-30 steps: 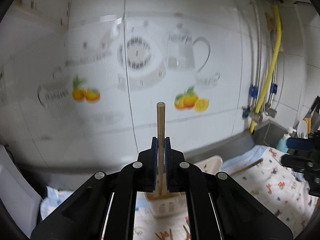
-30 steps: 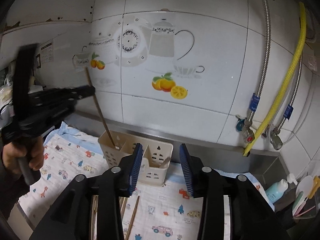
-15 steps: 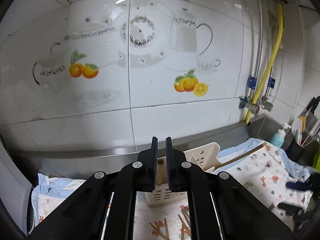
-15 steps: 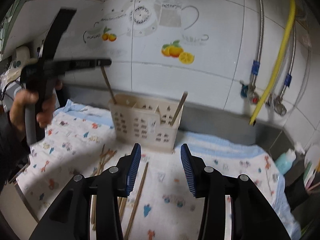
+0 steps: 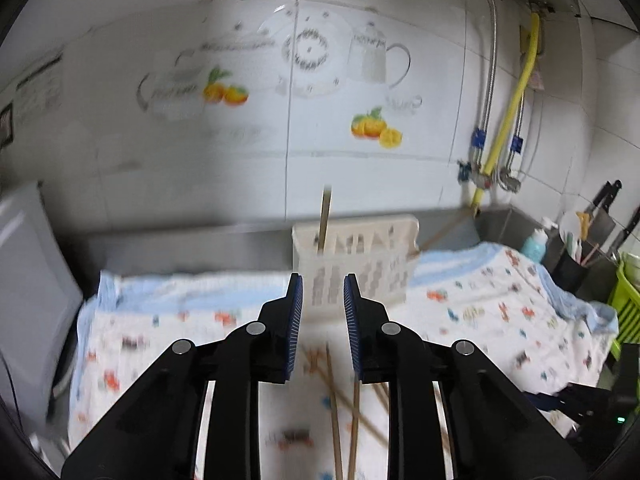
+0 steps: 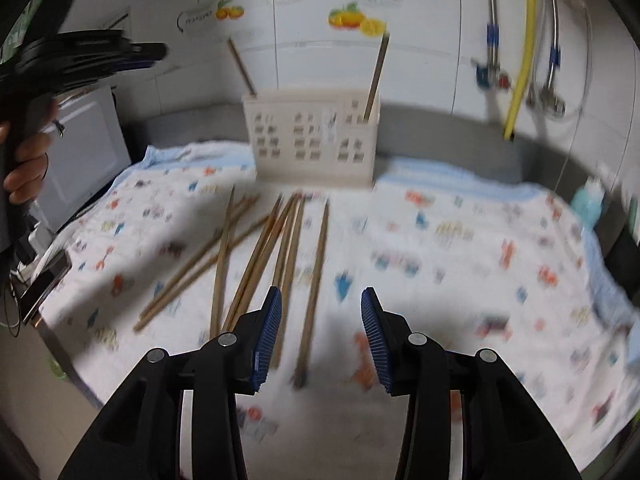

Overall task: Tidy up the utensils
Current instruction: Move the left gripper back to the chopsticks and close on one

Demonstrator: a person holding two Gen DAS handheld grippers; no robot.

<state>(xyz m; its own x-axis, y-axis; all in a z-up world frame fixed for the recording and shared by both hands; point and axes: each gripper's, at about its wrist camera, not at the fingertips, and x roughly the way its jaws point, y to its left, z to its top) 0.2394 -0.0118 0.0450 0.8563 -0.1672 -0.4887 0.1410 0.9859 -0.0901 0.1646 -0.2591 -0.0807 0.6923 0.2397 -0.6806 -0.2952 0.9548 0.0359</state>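
While both grippers, left [image 5: 323,300] and right [image 6: 321,314], gaped empty, caddy [image 6: 312,138] sat at 12 o'clock, loose chopsticks [image 6: 256,260] at 11.

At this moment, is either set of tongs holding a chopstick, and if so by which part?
Nothing is held. The left tongs and the right tongs are both open and bare; the loose chopsticks lie on the cloth.

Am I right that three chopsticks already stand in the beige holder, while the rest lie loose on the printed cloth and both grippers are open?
Not quite: only two chopsticks stand in the holder, one at its left end and one at its right, as the right wrist view shows. The rest lie loose on the cloth, and both grippers are open.
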